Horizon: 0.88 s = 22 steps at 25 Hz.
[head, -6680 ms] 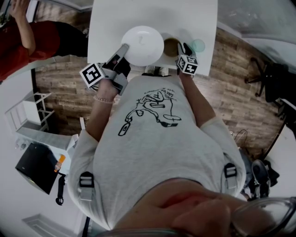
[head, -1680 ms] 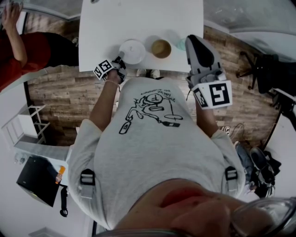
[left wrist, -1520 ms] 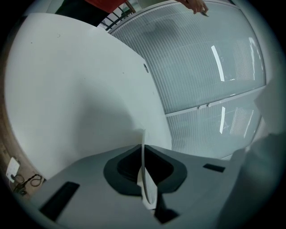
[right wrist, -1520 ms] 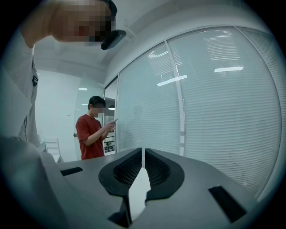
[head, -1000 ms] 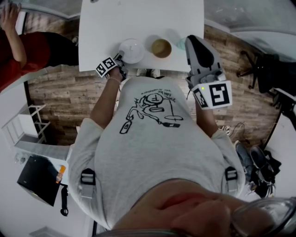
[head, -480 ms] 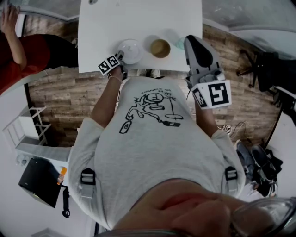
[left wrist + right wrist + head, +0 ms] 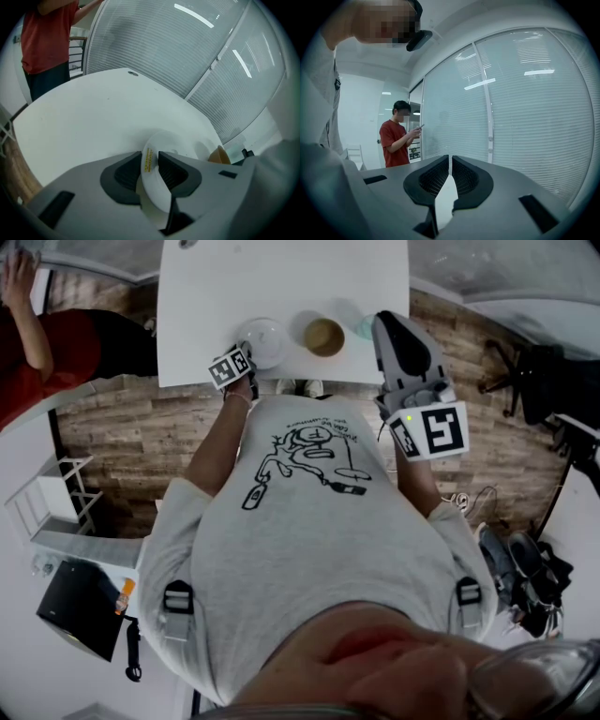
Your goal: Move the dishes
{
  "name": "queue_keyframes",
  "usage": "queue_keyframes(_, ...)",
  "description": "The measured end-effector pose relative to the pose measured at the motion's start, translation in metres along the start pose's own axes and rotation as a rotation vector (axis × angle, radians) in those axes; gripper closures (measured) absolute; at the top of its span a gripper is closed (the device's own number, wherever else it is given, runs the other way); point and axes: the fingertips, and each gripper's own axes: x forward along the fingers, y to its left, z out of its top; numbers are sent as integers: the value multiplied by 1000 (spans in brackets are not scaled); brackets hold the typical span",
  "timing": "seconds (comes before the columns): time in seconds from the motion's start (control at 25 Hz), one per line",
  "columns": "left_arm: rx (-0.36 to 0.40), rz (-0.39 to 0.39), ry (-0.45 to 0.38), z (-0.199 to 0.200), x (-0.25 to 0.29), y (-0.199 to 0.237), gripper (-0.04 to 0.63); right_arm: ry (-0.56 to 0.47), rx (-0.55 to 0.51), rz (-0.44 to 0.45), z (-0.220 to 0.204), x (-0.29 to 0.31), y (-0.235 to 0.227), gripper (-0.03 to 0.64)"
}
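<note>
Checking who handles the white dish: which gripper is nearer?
Left. The left gripper straddles the rim of the white dish, its jaws having just been opening; the right gripper is raised beyond the brown bowl.

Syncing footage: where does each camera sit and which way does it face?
Head view: on the person's head, steeply down at the table; torso, arms, left claw, right claw show.
Left gripper view: on the left claw, facing across the table; jaws, just opening, straddle the rim of the plate.
Right gripper view: on the right claw, level toward window blinds; jaws shut, empty.
Shared: plate, in head and left views.
</note>
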Motion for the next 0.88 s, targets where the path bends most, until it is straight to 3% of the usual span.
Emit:
queue_keyframes(0.4, 274, 109, 14, -2, 2, -1, 471, 0, -4, -4, 2, -3, -2, 568)
queue_keyframes(0.88, 390, 132, -25, 6, -2, -7, 447, 1, -1, -5, 1, -3, -2, 568)
